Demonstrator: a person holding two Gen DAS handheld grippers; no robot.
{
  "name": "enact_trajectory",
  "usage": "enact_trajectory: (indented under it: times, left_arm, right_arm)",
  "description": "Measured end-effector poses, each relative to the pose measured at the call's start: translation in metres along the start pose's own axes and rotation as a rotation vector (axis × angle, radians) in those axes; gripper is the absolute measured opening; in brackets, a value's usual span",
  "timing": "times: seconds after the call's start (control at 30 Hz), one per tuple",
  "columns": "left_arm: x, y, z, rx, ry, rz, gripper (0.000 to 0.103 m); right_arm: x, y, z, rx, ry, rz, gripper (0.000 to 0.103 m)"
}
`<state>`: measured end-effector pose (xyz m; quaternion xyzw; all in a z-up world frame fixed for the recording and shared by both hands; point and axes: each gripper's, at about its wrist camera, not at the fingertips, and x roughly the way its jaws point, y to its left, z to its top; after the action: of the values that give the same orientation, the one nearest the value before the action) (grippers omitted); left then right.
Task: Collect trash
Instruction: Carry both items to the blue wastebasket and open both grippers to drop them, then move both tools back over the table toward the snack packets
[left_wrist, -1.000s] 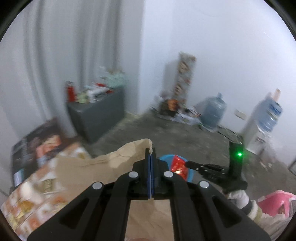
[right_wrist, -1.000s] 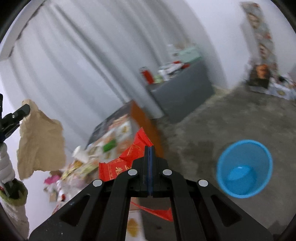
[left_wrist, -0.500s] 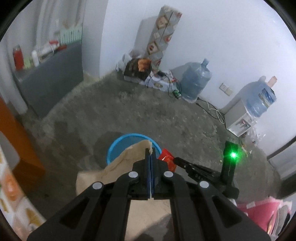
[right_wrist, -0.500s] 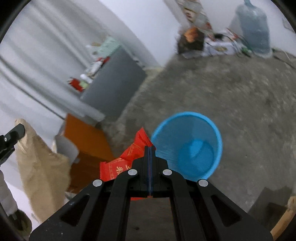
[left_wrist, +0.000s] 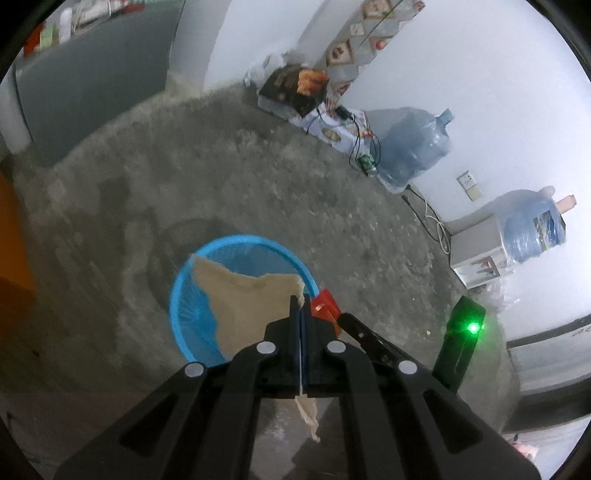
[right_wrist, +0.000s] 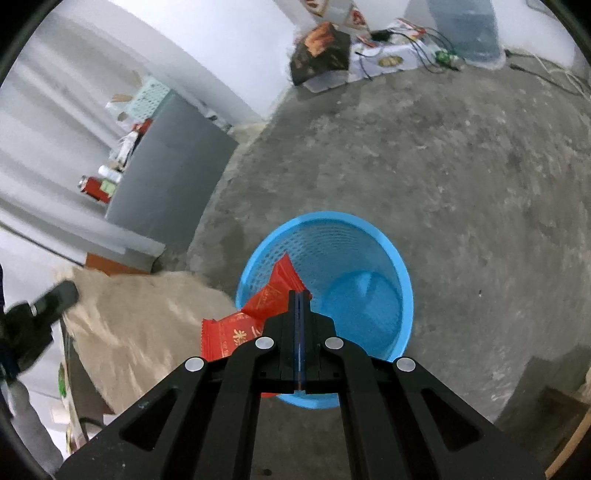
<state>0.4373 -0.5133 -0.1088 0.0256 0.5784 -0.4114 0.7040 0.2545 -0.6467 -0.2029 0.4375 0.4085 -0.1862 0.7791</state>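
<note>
The left gripper (left_wrist: 300, 306) is pinching a torn sheet of brown paper (left_wrist: 247, 295) tight, the right gripper (right_wrist: 300, 299) is clamping a red foil snack wrapper (right_wrist: 258, 314), both hanging over the round blue mesh plastic bin (right_wrist: 402, 280) sitting on the grey concrete floor (right_wrist: 461, 155) below.

Bin (right_wrist: 400, 280): blue plastic, perforated mesh wall, smooth rim. Wrapper (right_wrist: 236, 334): red glossy foil-like film. Paper (left_wrist: 251, 299): brown, matt, crumpled, torn edge. Floor (right_wrist: 461, 166): bare concrete, rough, mottled. Tongs (right_wrist: 300, 295): matt black plastic, round metal-looking rivets.
</note>
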Motion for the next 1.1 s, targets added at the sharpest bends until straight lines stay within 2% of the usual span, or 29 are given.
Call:
enact_trajectory:
  times: [0.13, 0.2, 0.23, 0.27, 0.3, 0.33, 0.5, 0.63, 0.73, 0.83, 0.93, 1.0, 1.07, 1.1]
  left_arm:
    - [0.025, 0.000, 0.000, -0.001, 0.025, 0.009, 0.000]
    - [0.036, 0.001, 0.000, 0.001, 0.050, 0.034, 0.005]
    - [0.040, 0.002, 0.000, -0.002, 0.064, 0.065, 0.020]
    - [0.041, 0.002, -0.001, -0.003, 0.065, 0.085, 0.037]
    - [0.039, 0.002, -0.003, 0.000, 0.059, 0.105, 0.042]
    - [0.036, 0.000, -0.005, 0.015, 0.039, 0.128, 0.044]
    - [0.010, -0.006, -0.009, 0.070, -0.002, 0.143, 0.046]
    - [-0.036, -0.010, -0.012, 0.121, -0.083, 0.160, 0.046]
    - [-0.082, -0.014, -0.024, 0.174, -0.163, 0.181, 0.053]
    - [-0.137, -0.011, -0.045, 0.209, -0.223, 0.186, 0.056]
    - [-0.203, 0.007, -0.076, 0.211, -0.278, 0.192, 0.057]
    - [-0.244, 0.019, -0.098, 0.202, -0.316, 0.212, 0.057]
    - [-0.294, 0.038, -0.126, 0.177, -0.364, 0.240, 0.059]
    - [-0.316, 0.045, -0.139, 0.162, -0.387, 0.251, 0.060]
  right_arm:
    - [0.016, -0.003, 0.003, 0.020, 0.007, -0.021, 0.000]
    - [0.025, -0.003, 0.004, 0.025, 0.017, -0.020, 0.006]
    - [0.029, -0.003, 0.004, 0.024, 0.023, -0.024, 0.008]
    - [0.033, -0.003, 0.005, 0.021, 0.034, -0.029, 0.021]
    - [0.036, -0.003, 0.004, 0.016, 0.039, -0.034, 0.033]
    - [0.036, -0.002, 0.004, 0.015, 0.040, -0.049, 0.036]
    - [0.023, 0.002, -0.001, -0.011, 0.015, -0.057, 0.039]
    - [0.002, 0.009, -0.005, -0.047, -0.018, -0.061, 0.040]
    - [-0.022, 0.021, -0.009, -0.098, -0.058, -0.059, 0.042]
    - [-0.058, 0.044, -0.019, -0.187, -0.115, -0.048, 0.050]
    - [-0.098, 0.071, -0.033, -0.290, -0.180, -0.032, 0.063]
    - [-0.132, 0.096, -0.048, -0.373, -0.246, -0.022, 0.081]
    - [-0.156, 0.113, -0.060, -0.426, -0.303, -0.010, 0.094]
    - [-0.173, 0.126, -0.070, -0.463, -0.350, -0.003, 0.096]
